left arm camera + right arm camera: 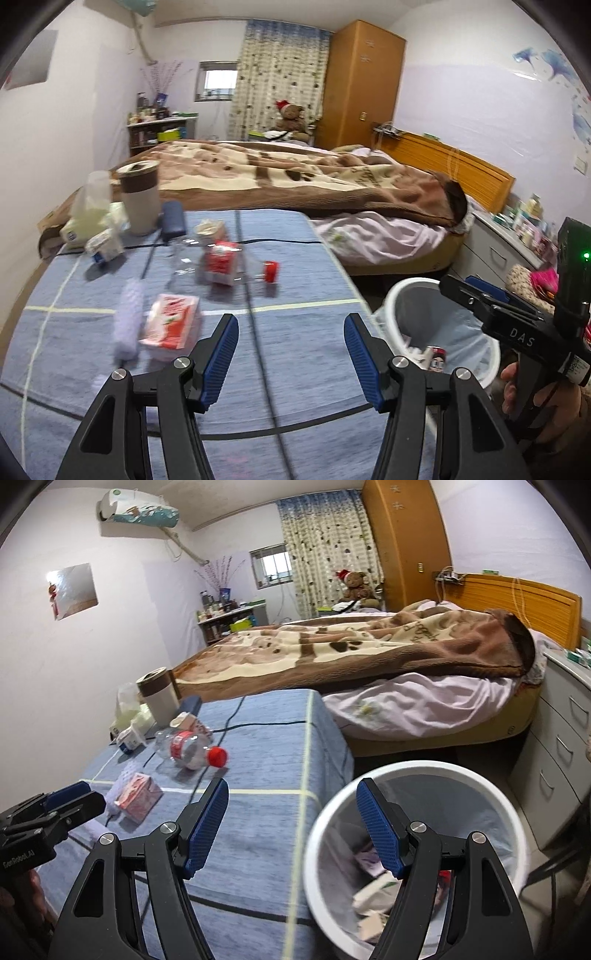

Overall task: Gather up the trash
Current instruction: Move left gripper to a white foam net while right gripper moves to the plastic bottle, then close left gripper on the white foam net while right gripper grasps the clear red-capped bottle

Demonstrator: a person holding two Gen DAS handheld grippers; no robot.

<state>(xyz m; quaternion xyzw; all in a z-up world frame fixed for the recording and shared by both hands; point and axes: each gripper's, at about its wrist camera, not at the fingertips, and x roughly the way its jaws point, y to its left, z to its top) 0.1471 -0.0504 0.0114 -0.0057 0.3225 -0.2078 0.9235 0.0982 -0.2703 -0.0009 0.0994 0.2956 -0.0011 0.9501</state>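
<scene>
Trash is scattered on the blue table (295,350): a clear bottle (207,258) at twelve o'clock of the left gripper (290,356) and a red carton (171,325) at ten. Both jaws are spread and empty. The right gripper (291,825) is held by the bin (406,771), probably for dropping.

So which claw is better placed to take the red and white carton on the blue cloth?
Left claw: open, empty, close to the red and white carton. The right claw hangs by the white bin.
</scene>
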